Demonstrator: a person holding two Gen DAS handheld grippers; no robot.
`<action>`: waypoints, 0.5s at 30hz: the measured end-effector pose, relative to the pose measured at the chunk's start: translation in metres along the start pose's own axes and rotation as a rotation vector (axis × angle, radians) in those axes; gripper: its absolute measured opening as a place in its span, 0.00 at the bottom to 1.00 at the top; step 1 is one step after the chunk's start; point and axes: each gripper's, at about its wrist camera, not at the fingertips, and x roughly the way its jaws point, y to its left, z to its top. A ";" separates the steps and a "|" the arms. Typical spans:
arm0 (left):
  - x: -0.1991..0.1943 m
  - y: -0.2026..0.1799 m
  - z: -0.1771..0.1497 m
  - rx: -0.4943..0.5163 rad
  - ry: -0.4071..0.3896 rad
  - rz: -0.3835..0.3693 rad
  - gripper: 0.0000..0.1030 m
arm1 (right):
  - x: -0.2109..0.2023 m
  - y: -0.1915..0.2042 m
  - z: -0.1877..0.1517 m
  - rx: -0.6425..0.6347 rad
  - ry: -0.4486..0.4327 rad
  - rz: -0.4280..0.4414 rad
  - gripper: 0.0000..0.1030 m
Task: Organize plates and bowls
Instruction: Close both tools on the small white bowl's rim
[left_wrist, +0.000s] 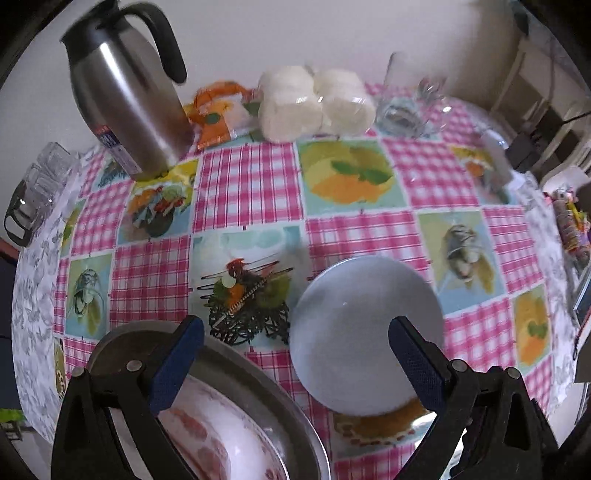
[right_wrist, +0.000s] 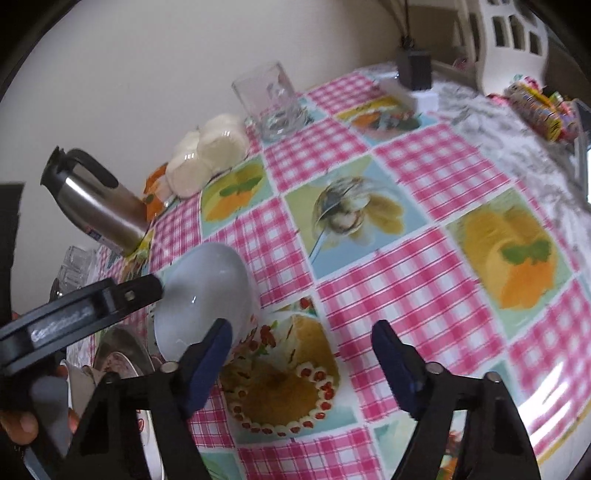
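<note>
We log two views, both pointing down at a table w/ a pink-check tablecloth printed w/ food pics.

L wrist view: left gripper has its jaws spread wide, blue pads apart, nothing clamped between them. A pale grey-white plate lies flat on the cloth, between the two fingers in the pic and under them; we can't tell if the right-side pad touches its rim. Near-left, under the left finger, sits a metal bowl w/ a white dish w/ red pattern inside it. Both are cut off by the frame edge.

Far side, along the wall: steel thermos jug w/ black handle at far left, an orange packet next to it, then wrapped white rolls, then a clear glass. More glassware at the left table edge. Colourful candy rolls at the right edge.

R wrist view: right gripper shows a gap between its pads w/ only cloth behind it, so it's released, holding nothing. Its left pad overlaps the plate edge in the pic; contact unclear. The other gripper comes in from the left, one finger at the plate's far-left rim. A person's hand shows at near-left, partly cut off. The image is motion-blurred.
</note>
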 end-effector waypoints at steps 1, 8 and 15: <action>0.005 0.001 0.001 -0.005 0.014 0.005 0.95 | 0.004 0.001 -0.001 0.001 0.004 0.004 0.67; 0.039 -0.002 0.006 0.003 0.106 0.032 0.52 | 0.026 0.017 -0.001 -0.032 0.022 0.030 0.49; 0.053 -0.007 0.003 -0.007 0.133 -0.022 0.27 | 0.044 0.027 -0.002 -0.050 0.039 0.078 0.31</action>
